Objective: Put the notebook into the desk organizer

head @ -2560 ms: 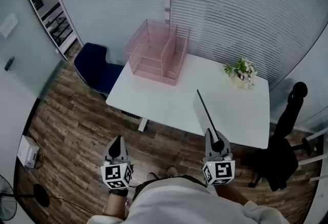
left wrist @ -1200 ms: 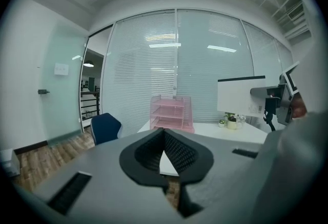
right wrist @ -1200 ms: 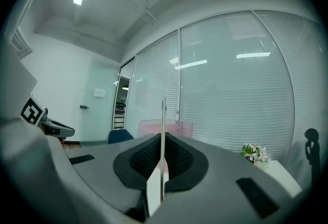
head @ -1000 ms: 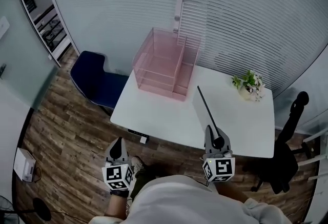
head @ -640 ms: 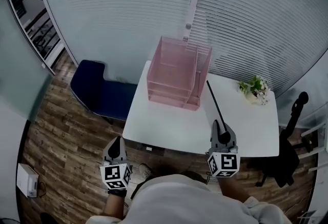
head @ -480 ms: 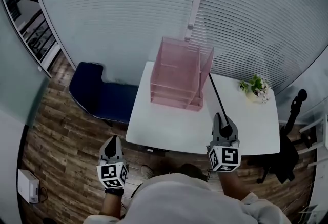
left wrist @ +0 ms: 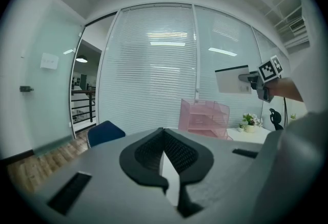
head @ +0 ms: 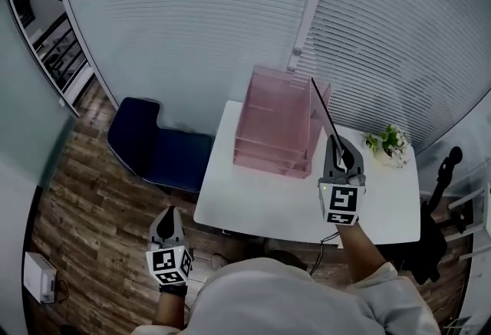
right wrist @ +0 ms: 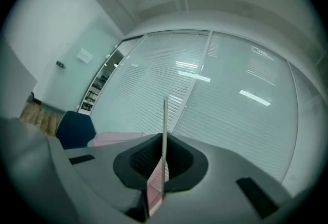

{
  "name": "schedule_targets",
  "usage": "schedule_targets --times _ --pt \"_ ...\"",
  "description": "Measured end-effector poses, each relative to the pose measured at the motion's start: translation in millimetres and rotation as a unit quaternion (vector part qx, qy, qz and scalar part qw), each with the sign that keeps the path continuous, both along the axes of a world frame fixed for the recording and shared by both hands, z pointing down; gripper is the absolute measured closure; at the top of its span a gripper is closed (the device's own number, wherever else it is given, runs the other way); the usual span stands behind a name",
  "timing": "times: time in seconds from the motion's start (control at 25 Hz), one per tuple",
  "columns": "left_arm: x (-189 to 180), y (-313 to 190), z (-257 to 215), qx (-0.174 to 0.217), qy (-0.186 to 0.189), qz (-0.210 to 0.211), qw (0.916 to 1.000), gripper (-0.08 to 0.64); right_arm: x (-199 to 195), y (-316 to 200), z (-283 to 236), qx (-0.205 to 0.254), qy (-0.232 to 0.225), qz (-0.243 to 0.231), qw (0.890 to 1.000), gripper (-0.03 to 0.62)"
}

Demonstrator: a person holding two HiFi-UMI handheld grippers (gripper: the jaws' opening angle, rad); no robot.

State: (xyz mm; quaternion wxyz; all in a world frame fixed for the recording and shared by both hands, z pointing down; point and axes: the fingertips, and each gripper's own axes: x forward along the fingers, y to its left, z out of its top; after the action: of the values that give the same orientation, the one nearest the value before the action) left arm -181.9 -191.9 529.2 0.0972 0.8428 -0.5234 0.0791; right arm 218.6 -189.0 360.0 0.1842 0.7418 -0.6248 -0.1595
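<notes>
Right hand-held gripper is clamped on the lower edge of the notebook, and its own view shows both dark pads pressed flat against the thin covers, with the notebook standing straight up between them. From the head view the notebook appears edge-on as a thin dark line. It slants up and away from the jaws and crosses the right-hand side of the pink wire desk organizer. The left gripper view shows it as a pale rectangle held in the air, higher than the organizer and a little to its right, well clear of it. The notebook is not yet inside any of the compartments.

The left hand-held gripper hangs low beside the person's body, over the wooden floor and short of the table's near edge. In its own view the jaws meet at their tips with nothing between them.

The organizer stands at the far left part of the white table, close to the slatted blinds behind it, and its stacked trays look empty. A small potted plant with white flowers sits at the far right of the table, apart from the organizer. A blue chair stands on the floor just left of the table, and a black office chair is at the table's right end.
</notes>
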Motion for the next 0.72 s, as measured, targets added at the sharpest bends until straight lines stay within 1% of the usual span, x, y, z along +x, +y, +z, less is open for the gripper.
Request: schedule_targets --times 0.2,0.4,0.56,0.64,0.72 --pt "-12.6 7.6 8.6 -0.011 0.005 -0.042 0.9991 0.552 10.3 -49.4 -3.4 -0.026 0.078 -0.017 0.997 0.571" --pt "-15.3 13.5 12.8 -0.016 0.008 -0.07 0.9974 0.552 18.2 -104.1 13.1 -0.081 0.155 -0.026 0.984 0.571" --pt "-18.4 20.3 17.4 -0.02 0.008 -0.09 0.9957 0.552 21.6 -145.7 40.8 -0.136 0.204 -0.038 0.969 0.571" --pt "-23.7 23.3 18.3 -0.021 0.009 -0.1 0.9947 0.552 21.3 -164.1 56.9 -0.169 0.229 -0.043 0.958 0.571" --pt "-30.3 25.4 19.1 -0.023 0.01 -0.11 0.9937 0.552 20.7 -180.0 73.4 -0.205 0.255 -0.046 0.944 0.571"
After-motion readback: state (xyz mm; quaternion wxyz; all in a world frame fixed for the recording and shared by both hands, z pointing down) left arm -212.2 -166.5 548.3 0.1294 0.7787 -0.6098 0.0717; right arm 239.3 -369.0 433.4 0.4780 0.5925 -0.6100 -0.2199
